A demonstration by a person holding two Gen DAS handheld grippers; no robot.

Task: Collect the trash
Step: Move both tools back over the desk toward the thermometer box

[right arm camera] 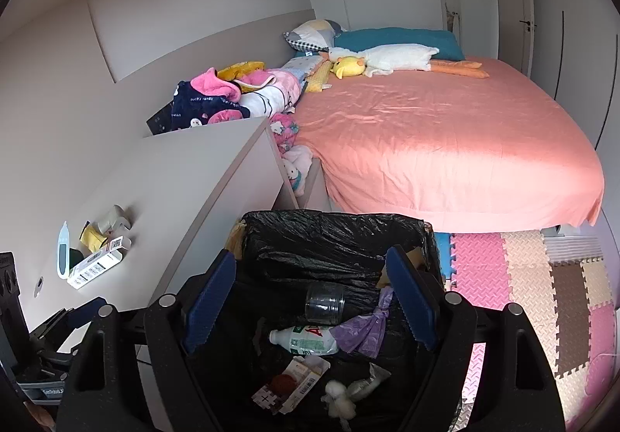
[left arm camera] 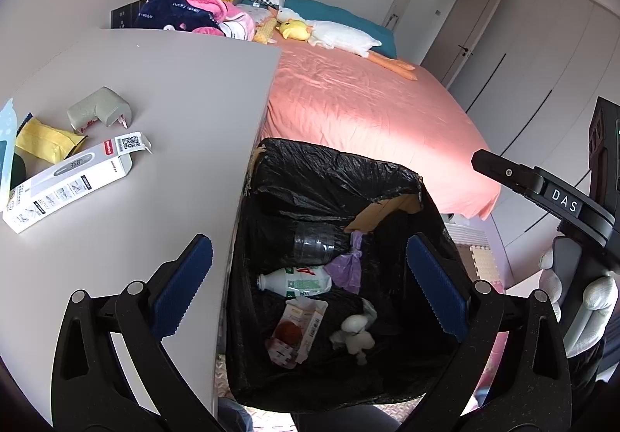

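Thermometer box (left arm camera: 68, 186) at ten o'clock on the counter (left arm camera: 162, 114): light, crushable cardboard; pinch its long sides. Both grippers' fingers (left arm camera: 182, 286) (right arm camera: 209, 302) are spread, empty.

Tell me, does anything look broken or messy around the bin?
The black liner sags unevenly, leaving the bin's cardboard rim bare at a corner. On the table, the white box lies with its end flap open.

Home bedroom; bed (right arm camera: 445, 145) with salmon-pink sheet at 1 o'clock; plush duck (right arm camera: 387, 62) and pillows by headboard; foam play mats (right arm camera: 534, 277) on floor; wardrobe doors (left arm camera: 542, 56) beyond.
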